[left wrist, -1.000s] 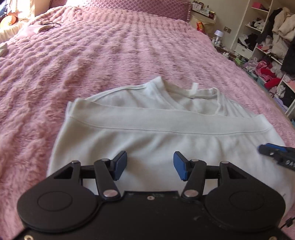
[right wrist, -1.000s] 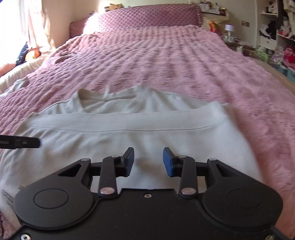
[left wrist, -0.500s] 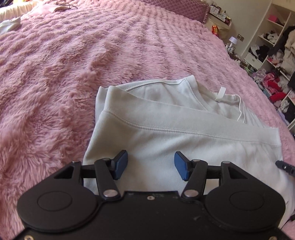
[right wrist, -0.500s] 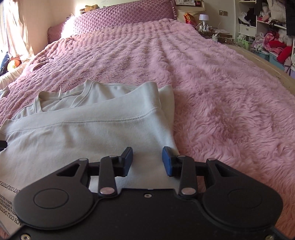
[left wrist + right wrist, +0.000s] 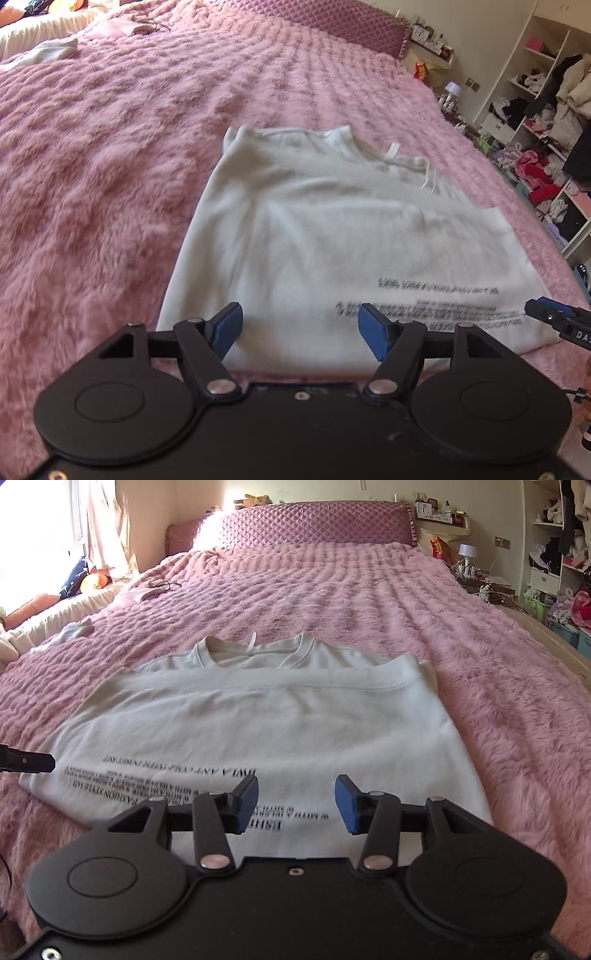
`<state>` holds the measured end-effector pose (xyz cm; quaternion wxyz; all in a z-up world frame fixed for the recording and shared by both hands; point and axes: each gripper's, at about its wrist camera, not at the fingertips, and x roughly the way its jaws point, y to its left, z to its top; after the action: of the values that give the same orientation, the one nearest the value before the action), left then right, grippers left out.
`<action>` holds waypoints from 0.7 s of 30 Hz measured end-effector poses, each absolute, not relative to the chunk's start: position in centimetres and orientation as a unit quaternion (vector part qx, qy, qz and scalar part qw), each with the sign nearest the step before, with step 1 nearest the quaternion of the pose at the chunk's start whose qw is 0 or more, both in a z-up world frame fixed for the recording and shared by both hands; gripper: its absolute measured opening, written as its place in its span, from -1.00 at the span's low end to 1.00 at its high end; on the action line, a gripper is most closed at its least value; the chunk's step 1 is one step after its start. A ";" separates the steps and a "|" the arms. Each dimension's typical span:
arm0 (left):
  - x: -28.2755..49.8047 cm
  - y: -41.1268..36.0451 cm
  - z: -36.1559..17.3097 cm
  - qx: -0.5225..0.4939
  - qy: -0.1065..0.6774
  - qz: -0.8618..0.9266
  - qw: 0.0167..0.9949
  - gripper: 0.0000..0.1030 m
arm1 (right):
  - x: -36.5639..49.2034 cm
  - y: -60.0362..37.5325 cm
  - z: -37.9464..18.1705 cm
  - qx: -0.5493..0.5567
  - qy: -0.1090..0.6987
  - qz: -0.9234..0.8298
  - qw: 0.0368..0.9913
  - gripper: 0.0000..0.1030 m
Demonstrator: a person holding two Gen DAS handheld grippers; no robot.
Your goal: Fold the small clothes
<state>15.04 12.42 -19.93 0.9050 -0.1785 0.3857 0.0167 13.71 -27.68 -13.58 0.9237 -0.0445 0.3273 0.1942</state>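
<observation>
While the white T-shirt (image 5: pixel 258 723) lies folded on the pink fleece bed cover (image 5: pixel 480 646), near the bed's foot edge and roughly midway across, we note its hem doubled up over the chest, neckline (image 5: pixel 255 651) toward the headboard (image 5: pixel 317 524). Black printed text (image 5: pixel 177 779) faces up on the near panel, reading upside down. Our left hand-held gripper (image 5: pixel 301 326) hovers over the shirt's near left part, jaws opening, moderately wide, nothing between the blue pads. Our right hand-held gripper (image 5: pixel 295 803) hovers over the near right part, jaws opening, narrower, likewise holding nothing. Cluttered shelves (image 5: pixel 546 110) stand beyond the bed's right edge.
</observation>
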 end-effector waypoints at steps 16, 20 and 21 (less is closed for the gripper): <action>13.2 15.9 -23.2 -0.242 0.375 0.044 0.894 0.41 | 13.1 -35.4 -16.8 0.018 0.360 0.076 0.930 -0.09; 13.0 16.2 -22.0 -0.255 0.379 0.049 0.888 0.40 | 12.8 -35.3 -16.5 0.034 0.362 0.056 0.930 -0.08; 12.7 16.3 -21.3 -0.261 0.376 0.051 0.888 0.38 | 12.7 -35.3 -16.0 0.045 0.363 0.041 0.930 -0.08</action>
<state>12.69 16.26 -21.26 0.8876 -0.2614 0.3759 0.0511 12.74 -35.27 -16.02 0.9296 0.0452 0.3633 0.0414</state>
